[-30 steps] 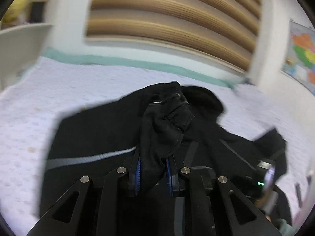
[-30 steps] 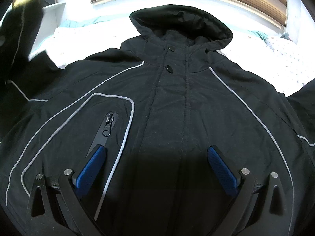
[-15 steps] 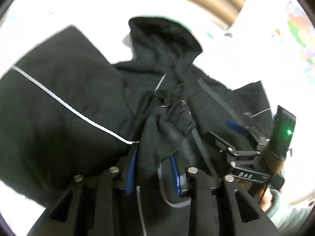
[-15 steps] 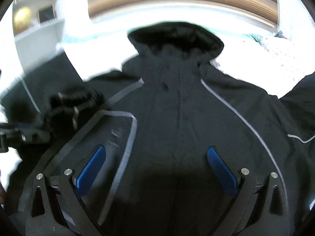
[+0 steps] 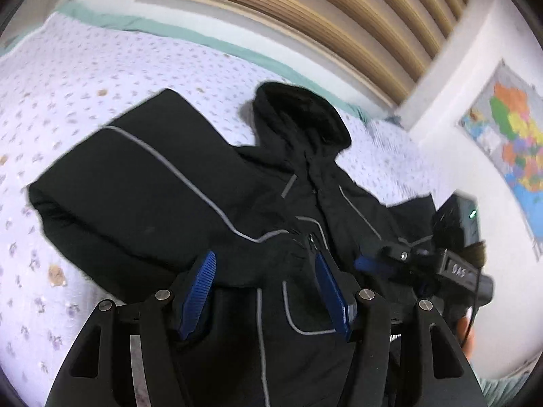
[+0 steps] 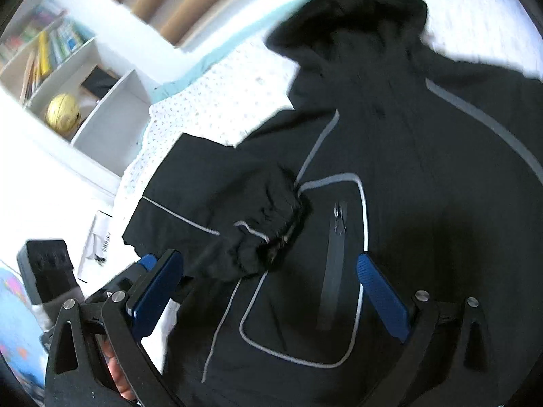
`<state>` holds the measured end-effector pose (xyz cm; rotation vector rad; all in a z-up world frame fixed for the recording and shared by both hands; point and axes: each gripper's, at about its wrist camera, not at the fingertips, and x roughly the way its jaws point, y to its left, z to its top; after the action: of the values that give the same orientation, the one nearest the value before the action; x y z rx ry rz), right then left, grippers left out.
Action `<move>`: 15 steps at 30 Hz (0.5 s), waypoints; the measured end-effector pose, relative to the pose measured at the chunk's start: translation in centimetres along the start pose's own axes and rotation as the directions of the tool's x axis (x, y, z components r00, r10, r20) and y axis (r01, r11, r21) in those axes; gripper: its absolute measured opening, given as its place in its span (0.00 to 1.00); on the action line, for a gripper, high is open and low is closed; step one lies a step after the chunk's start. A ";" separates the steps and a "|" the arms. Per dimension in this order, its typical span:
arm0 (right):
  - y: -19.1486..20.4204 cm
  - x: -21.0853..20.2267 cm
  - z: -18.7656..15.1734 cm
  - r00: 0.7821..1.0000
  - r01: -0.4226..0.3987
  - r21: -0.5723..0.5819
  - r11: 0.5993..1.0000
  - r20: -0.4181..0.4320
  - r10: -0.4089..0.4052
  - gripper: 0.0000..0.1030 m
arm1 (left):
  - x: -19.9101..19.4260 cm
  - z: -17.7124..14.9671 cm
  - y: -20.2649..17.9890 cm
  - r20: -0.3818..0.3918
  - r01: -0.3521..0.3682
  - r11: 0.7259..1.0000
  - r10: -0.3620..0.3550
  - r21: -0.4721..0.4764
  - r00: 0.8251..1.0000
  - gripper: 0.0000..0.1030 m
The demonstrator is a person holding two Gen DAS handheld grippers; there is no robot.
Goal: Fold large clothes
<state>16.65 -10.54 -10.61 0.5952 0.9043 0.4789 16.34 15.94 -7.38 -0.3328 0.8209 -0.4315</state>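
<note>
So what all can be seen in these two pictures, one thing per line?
jacket: one, black, grey piping, hooded, lying front up on the bed
sleeve: one, black, folded across the jacket's chest, cuff near the zip pocket
bed cover: one, white with small flowers, under the jacket
slatted blind: one, tan, on the wall behind the bed
map: one, many-coloured, on the wall
shelf: one, white, beside the bed, holding books
ball: one, yellow, in a shelf compartment
left tool: one, black with blue pads, open over the jacket
right tool: one, black with blue pads, open over the chest
</note>
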 end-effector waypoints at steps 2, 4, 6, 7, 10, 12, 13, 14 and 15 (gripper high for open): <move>-0.1 1.1 -0.2 0.998 -0.046 0.045 0.998 -0.043 0.047 1.00 | -0.9 -0.1 1.1 0.023 0.000 1.000 0.000 -0.029 1.000 0.61; 0.5 2.9 0.1 0.994 -0.083 0.067 0.994 -0.071 0.088 0.99 | -1.4 -0.3 1.6 0.031 -0.003 0.999 0.005 -0.036 1.000 0.61; 1.6 4.6 0.2 0.993 -0.090 0.057 0.994 -0.075 0.094 0.99 | -1.9 -0.5 2.0 0.032 -0.035 0.999 0.036 -0.024 0.999 0.61; 2.0 6.0 0.5 0.995 -0.039 0.050 0.998 -0.086 0.044 0.97 | -2.0 -0.6 2.0 0.030 -0.051 0.999 0.052 -0.019 0.998 0.61; 1.6 9.6 0.8 0.992 0.043 0.111 0.993 -0.124 -0.029 0.80 | -2.3 -0.9 2.5 0.025 -0.072 0.997 0.073 -0.026 0.997 0.61; 2.8 9.5 1.0 0.994 0.096 0.036 0.995 -0.061 -0.094 0.54 | -2.4 -1.1 2.8 0.024 -0.079 0.996 0.080 -0.039 0.997 0.61; 3.4 9.1 0.9 0.994 0.104 0.002 0.995 -0.038 -0.103 0.46 | -2.5 -1.1 2.9 0.024 -0.088 0.995 0.089 -0.044 0.996 0.61; 4.1 8.3 0.8 0.994 0.111 -0.032 0.993 -0.005 -0.111 0.42 | -2.6 -1.2 2.9 0.025 -0.095 0.994 0.096 -0.046 0.995 0.61; 4.8 7.1 0.8 0.992 0.125 -0.070 0.990 0.036 -0.123 0.41 | -2.8 -1.1 2.8 0.027 -0.105 0.993 0.106 -0.046 0.994 0.61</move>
<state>20.45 -2.82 -11.18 0.4766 0.8842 0.3873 14.46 19.59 -7.60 -0.3346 0.8161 -0.3092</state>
